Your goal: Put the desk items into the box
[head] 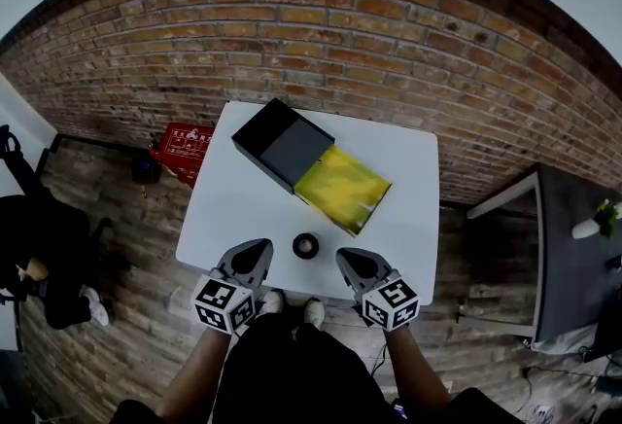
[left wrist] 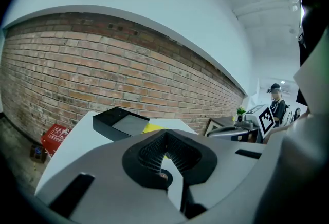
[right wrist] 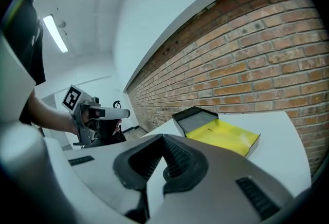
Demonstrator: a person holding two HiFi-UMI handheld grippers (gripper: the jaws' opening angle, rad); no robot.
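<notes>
**Desk items and box.** We see a small black ring (head: 305,245) lying flat on the white table (head: 233,208), near its front edge and between the two grippers, touching neither. Behind it, towards the middle of the table, lies the box (head: 282,142): a black sleeve set at an angle, with a yellow tray (head: 342,187) drawn out of its near end towards the ring. Ring and tray lie apart.

**Grippers.** The left gripper (head: 260,245) rests low over the front edge of the table, just left of the ring. In its own view its jaws (left wrist: 165,135) are pressed together with nothing between them, and the box shows beyond their tips. The right gripper (head: 345,255) mirrors it, just right of the ring. Its jaws (right wrist: 163,140) are likewise pressed together and empty, with the yellow tray ahead and to the right.

**Surroundings.** We note a brick wall (head: 321,33) behind the table and a red case (head: 185,148) on the wooden floor (head: 126,218) at its far left corner. A grey desk (head: 573,257) bearing a small plant (head: 604,213) stands at the right, and a seated person (head: 44,247) is at the far left.
</notes>
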